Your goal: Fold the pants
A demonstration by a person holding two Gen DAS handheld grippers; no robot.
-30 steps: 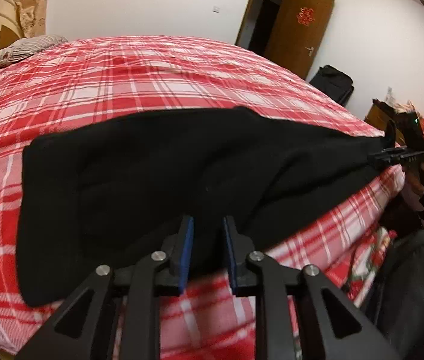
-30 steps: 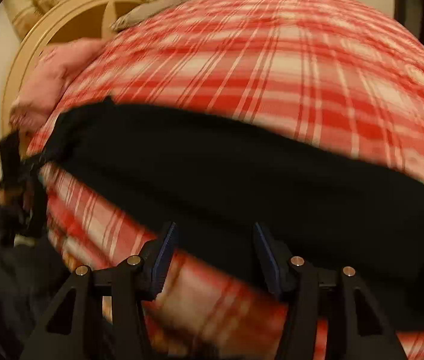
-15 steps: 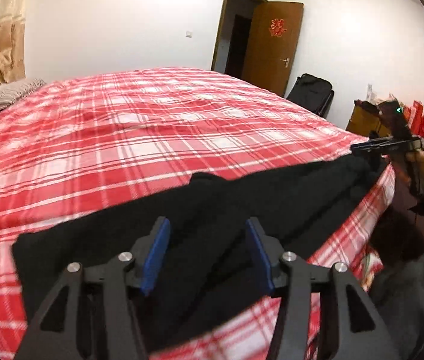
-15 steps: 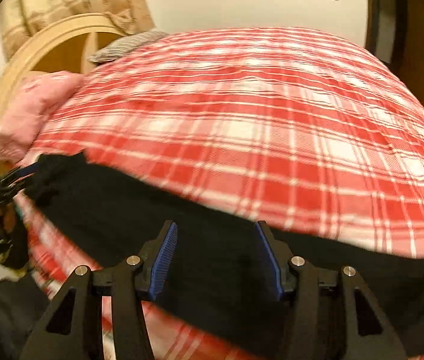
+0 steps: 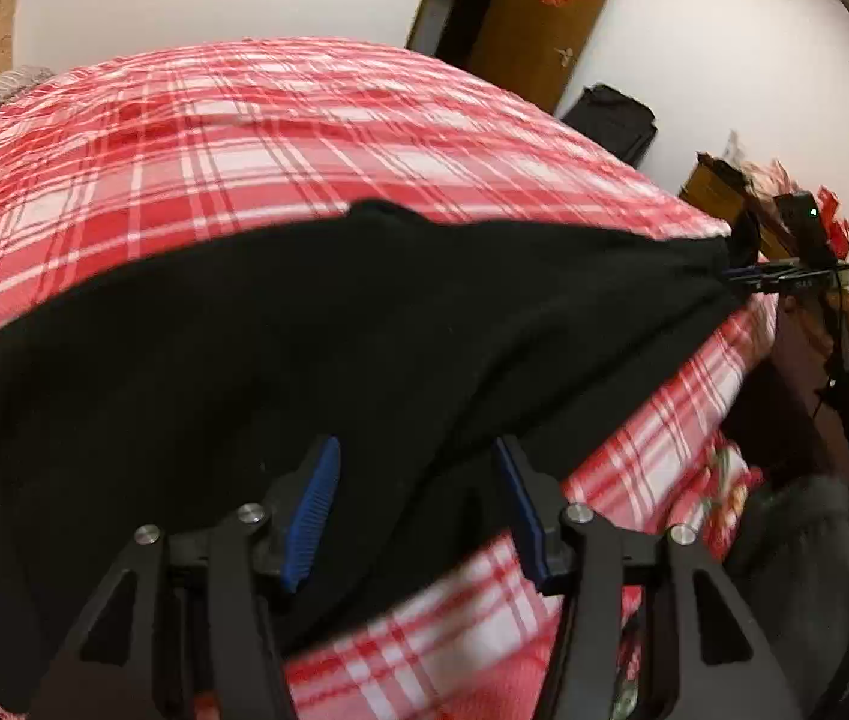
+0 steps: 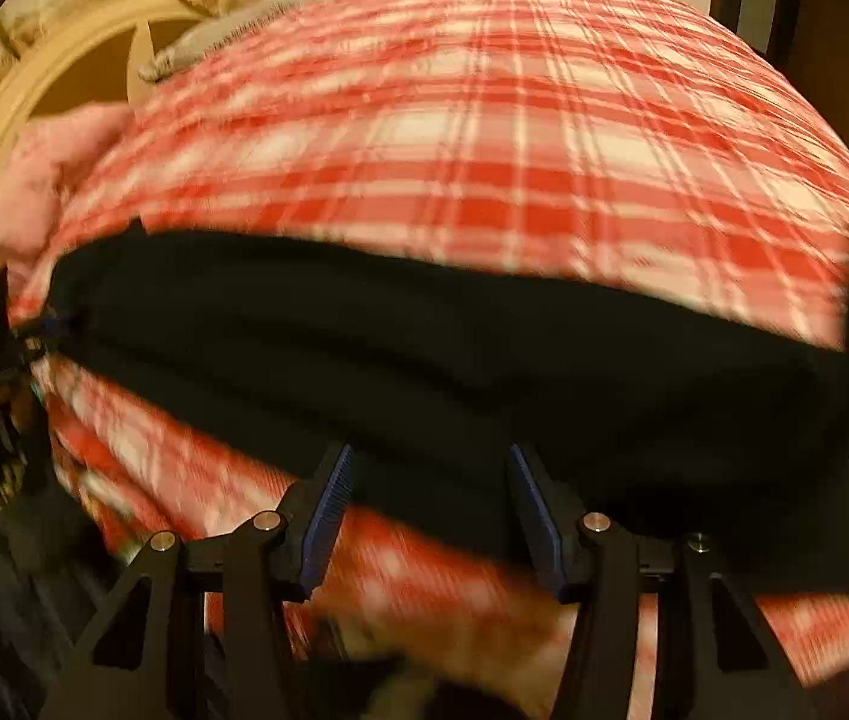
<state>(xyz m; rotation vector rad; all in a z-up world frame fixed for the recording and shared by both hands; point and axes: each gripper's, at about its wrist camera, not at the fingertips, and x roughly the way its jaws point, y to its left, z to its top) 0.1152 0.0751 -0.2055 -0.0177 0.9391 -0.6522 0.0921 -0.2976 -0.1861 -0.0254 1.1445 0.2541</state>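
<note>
Black pants (image 5: 304, 348) lie stretched along the near edge of a bed with a red and white plaid cover (image 5: 244, 138). My left gripper (image 5: 418, 504) is open, its blue pads spread over the near edge of the pants. My right gripper (image 6: 433, 516) is open too, its jaws standing over the near hem of the pants (image 6: 424, 360). In the left wrist view the right gripper (image 5: 784, 276) shows at the far right end of the pants. In the right wrist view the left gripper (image 6: 10, 348) shows at the far left end. The view is blurred.
A curved wooden headboard (image 6: 52, 78), a pink blanket (image 6: 34, 180) and a grey pillow (image 6: 214, 36) are at the head of the bed. A brown door (image 5: 538, 18), a black bag (image 5: 610, 120) and cluttered furniture (image 5: 754, 192) stand by the white wall.
Both grippers dipped back down toward the near edge of the pants after rising. The left jaws went from narrow to wide open over the second. The pants look pulled straighter.
</note>
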